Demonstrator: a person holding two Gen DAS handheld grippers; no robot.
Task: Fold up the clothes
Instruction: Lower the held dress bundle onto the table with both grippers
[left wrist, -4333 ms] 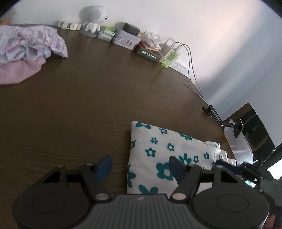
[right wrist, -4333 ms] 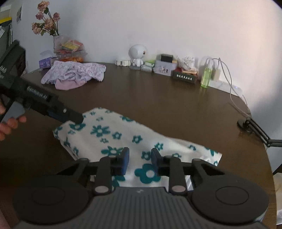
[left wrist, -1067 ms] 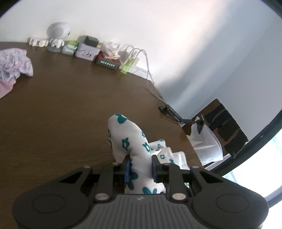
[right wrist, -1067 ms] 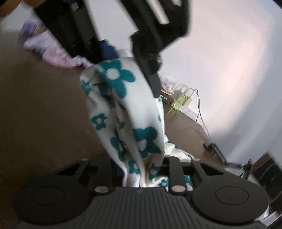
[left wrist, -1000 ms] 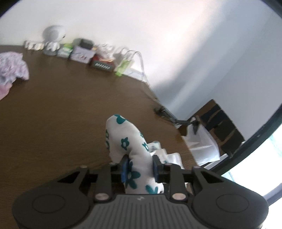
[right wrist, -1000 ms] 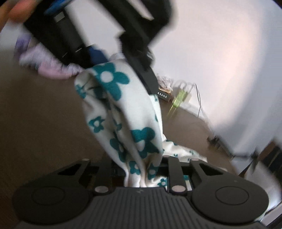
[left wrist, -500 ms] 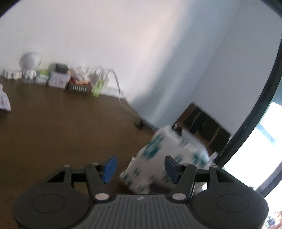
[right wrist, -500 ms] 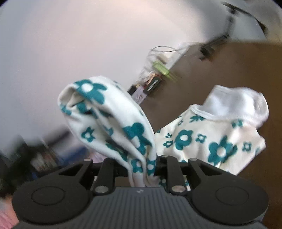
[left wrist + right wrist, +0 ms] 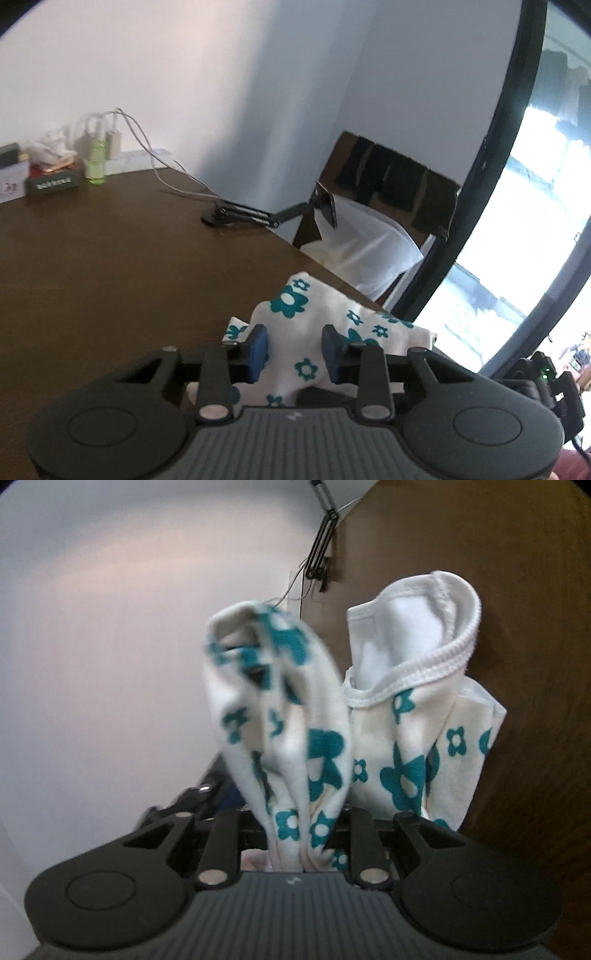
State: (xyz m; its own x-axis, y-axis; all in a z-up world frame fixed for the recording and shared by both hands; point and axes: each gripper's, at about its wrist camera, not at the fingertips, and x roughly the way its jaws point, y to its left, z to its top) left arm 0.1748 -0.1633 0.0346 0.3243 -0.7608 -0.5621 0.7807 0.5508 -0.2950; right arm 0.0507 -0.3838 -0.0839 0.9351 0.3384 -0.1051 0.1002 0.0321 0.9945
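Presently the right gripper (image 9: 301,834) has its fingers clamped on a bunched fold of the flowered garment (image 9: 417,738), lifting it, probably to carry the fold over. The left gripper (image 9: 294,349) stands with fingers wide, cloth lying loose between, near the surface (image 9: 110,266) edge.

Left wrist cam sat low over the dark brown wooden table (image 9: 110,258), facing its far edge and wall. Right wrist cam was rolled sideways, right up close. Both caught the white teal-flowered garment (image 9: 314,332) (image 9: 295,738).
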